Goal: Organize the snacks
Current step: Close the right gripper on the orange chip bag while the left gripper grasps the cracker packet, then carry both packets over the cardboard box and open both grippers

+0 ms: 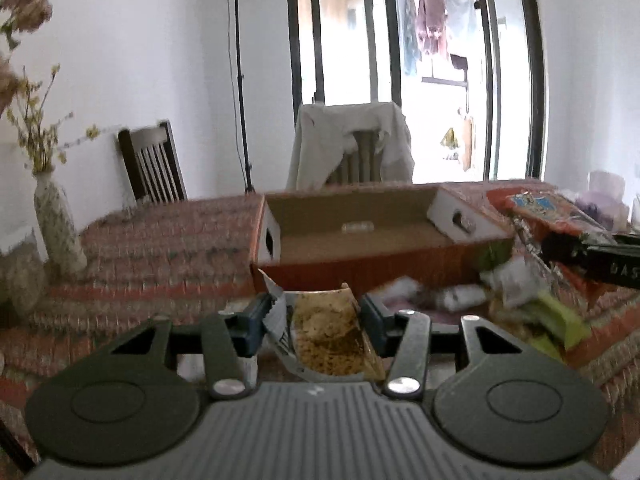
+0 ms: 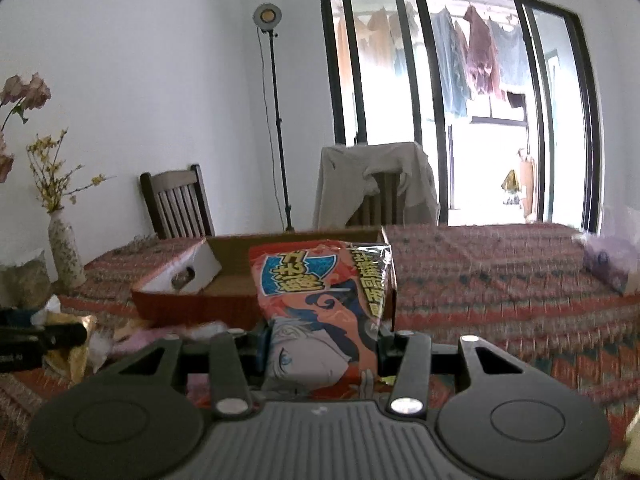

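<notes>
My left gripper [image 1: 316,320] is shut on a brown and yellow snack packet [image 1: 332,340], held just in front of the open cardboard box [image 1: 360,240]. My right gripper [image 2: 322,344] is shut on a large orange snack bag [image 2: 324,292] with a cartoon face and blue label, held upright before the same box [image 2: 192,304]. That bag also shows at the right of the left wrist view [image 1: 556,216]. Several loose snack packets [image 1: 512,296] lie on the patterned tablecloth to the box's right.
A flowered vase [image 1: 56,224] with dry stems stands at the table's left. Two chairs [image 1: 154,164] stand behind the table, one draped with a cloth [image 1: 352,144]. A lamp stand [image 1: 240,80] is by the wall. A purple packet [image 2: 612,264] lies far right.
</notes>
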{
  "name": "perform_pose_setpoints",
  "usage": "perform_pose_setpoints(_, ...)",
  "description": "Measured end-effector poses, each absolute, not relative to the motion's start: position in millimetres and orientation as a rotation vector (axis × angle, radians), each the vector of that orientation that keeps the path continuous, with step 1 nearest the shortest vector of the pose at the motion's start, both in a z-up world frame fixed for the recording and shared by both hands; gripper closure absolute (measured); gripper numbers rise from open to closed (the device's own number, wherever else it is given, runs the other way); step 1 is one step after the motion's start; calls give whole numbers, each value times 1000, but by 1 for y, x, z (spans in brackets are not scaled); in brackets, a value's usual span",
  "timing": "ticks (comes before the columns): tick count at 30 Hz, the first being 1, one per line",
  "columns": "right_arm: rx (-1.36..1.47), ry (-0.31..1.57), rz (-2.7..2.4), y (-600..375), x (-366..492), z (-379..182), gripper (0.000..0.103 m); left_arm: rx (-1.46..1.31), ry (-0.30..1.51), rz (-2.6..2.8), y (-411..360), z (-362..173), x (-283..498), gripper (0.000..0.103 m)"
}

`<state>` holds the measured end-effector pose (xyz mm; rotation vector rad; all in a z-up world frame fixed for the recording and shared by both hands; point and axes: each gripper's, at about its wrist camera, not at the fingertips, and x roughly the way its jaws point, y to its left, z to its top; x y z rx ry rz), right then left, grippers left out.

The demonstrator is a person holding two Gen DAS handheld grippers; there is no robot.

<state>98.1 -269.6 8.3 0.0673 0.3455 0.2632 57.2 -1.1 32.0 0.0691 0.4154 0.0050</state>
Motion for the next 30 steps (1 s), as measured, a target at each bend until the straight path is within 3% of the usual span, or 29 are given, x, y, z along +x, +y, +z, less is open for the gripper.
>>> perform_pose_setpoints(15,98,332,220,-250,230,46,58,-27,382,43,-2,71,187,52)
perform_pose_setpoints(30,58,505,181,-227,301,-13,58,-90,541,111,15,5,284,52)
